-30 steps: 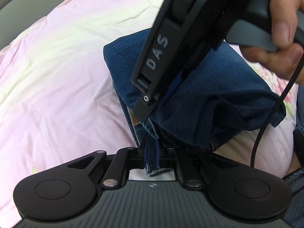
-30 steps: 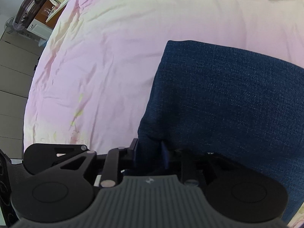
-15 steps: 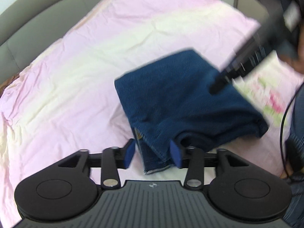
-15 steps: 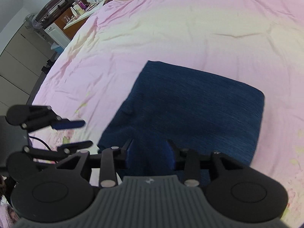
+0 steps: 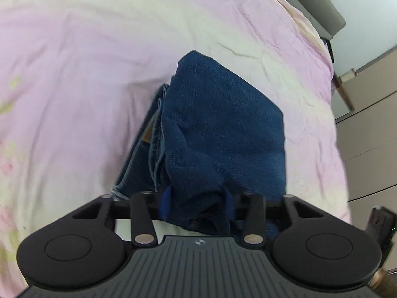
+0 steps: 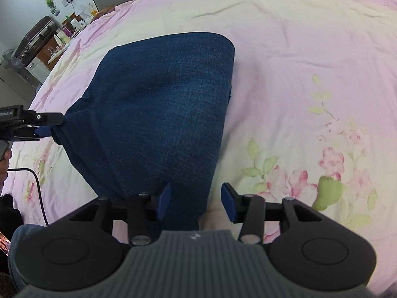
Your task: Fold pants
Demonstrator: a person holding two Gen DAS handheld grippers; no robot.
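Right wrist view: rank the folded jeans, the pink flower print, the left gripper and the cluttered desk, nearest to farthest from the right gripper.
1. Folded jeans: a corner lies between the right gripper fingers.
2. Pink flower print: on the bedspread, just right.
3. Left gripper: at the jeans' far left corner.
4. Cluttered desk: upper left, beyond the bed.

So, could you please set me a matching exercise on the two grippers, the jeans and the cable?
Things:
1. left gripper
2. right gripper
3. jeans
4. cable

States:
a. dark blue, folded, lying on the pink bedspread
b. open, bunched denim filling the whole gap
c. black, trailing at the left edge of the right wrist view
d. open, denim edge at one pad, bare bedspread at the other

Pairs: 1-b, 2-d, 3-a, 4-c
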